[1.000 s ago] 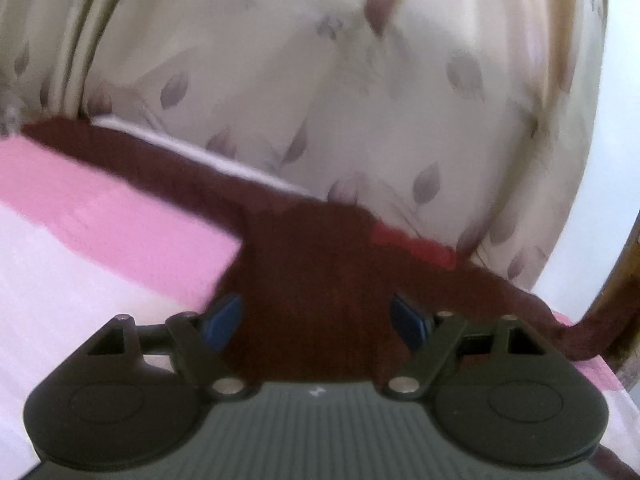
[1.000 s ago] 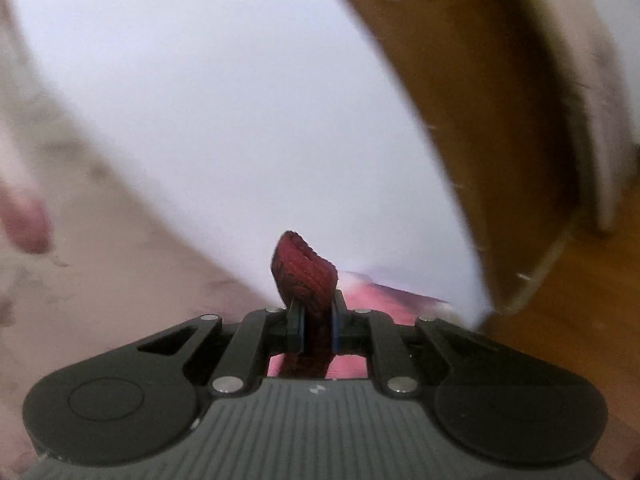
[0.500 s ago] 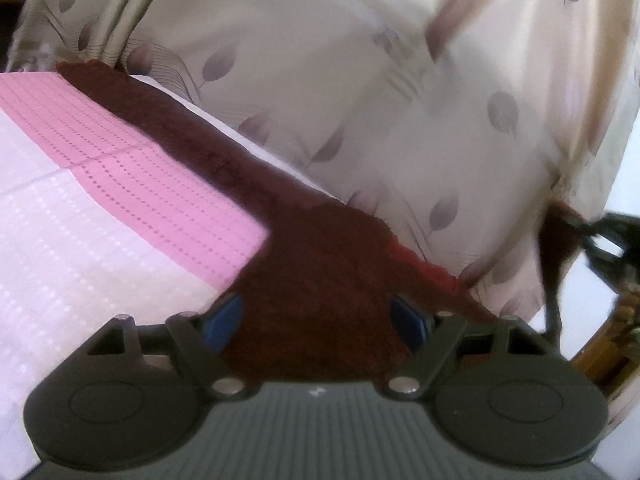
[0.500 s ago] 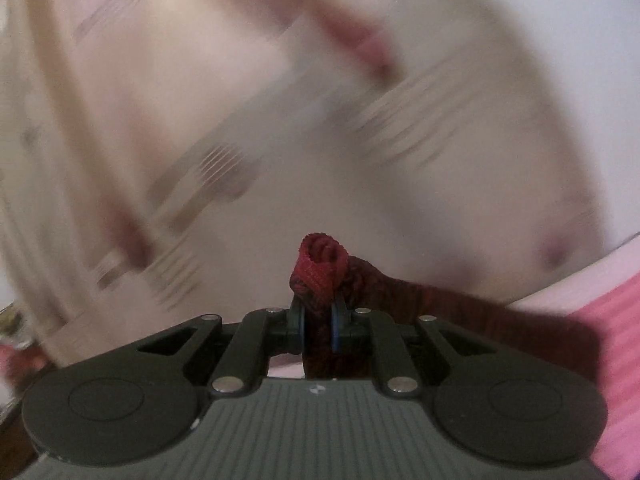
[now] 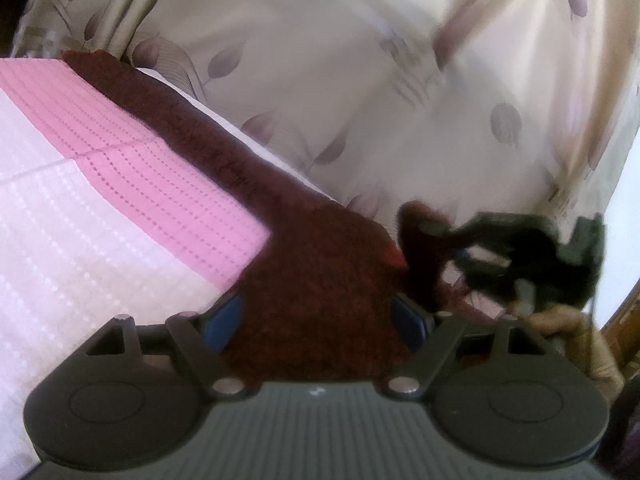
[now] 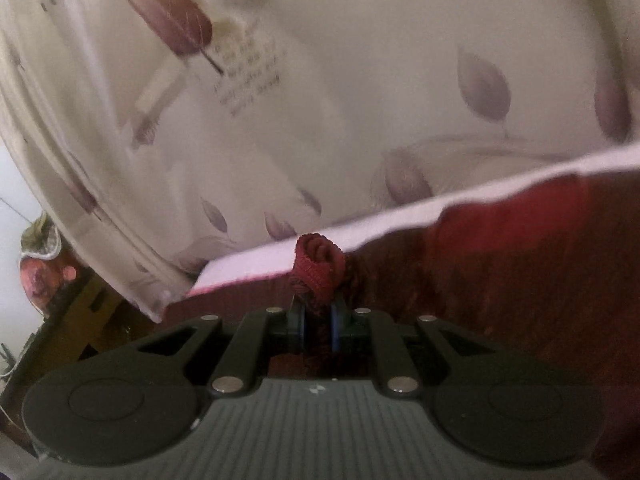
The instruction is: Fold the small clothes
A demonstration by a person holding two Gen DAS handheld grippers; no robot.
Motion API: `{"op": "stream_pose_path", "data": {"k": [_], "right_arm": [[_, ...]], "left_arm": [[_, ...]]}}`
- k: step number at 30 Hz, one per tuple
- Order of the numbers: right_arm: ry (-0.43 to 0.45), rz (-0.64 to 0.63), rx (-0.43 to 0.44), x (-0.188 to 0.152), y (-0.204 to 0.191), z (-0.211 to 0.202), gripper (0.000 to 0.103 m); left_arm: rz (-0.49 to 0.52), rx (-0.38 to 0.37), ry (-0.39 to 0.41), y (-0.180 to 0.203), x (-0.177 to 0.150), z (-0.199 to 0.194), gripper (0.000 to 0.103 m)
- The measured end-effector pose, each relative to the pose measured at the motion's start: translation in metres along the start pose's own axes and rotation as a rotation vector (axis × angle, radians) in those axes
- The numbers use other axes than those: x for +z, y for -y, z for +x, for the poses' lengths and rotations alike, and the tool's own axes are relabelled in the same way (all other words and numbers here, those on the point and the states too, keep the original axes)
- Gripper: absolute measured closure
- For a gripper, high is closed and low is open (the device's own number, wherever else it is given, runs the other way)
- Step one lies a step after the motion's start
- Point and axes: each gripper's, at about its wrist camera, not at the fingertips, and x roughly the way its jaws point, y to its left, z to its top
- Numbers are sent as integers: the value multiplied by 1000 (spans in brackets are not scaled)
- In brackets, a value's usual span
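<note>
Maroon cloth (image 5: 312,280) lies on a pink bed (image 5: 120,168); right gripper (image 6: 318,320) pinches its corner, left gripper (image 5: 316,320) spread. Tugging could bunch the fold.

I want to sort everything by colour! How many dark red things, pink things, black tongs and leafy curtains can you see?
Dark red: 1, the dark red garment.
Pink and white: 1, the pink and white bed cover.
Black: 2, the left tongs and the right tongs.
Cream with leaves: 1, the leaf-print curtain.
Total: 5.
</note>
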Motion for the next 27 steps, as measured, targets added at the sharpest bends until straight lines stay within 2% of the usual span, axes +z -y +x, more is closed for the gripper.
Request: {"op": "stream_pose_path", "data": {"k": [8, 18, 23, 27], "right_arm": [[9, -1, -30, -6, -9, 31, 86], [-56, 14, -37, -25, 3, 58, 85], [-83, 4, -29, -30, 5, 65, 76], [-99, -41, -12, -34, -3, 68, 56]], "left_arm": [[-8, -7, 3, -1, 0, -1, 22], [-8, -8, 4, -2, 0, -1, 22], [-8, -7, 4, -1, 0, -1, 22], [-9, -7, 4, -2, 0, -1, 22]]}}
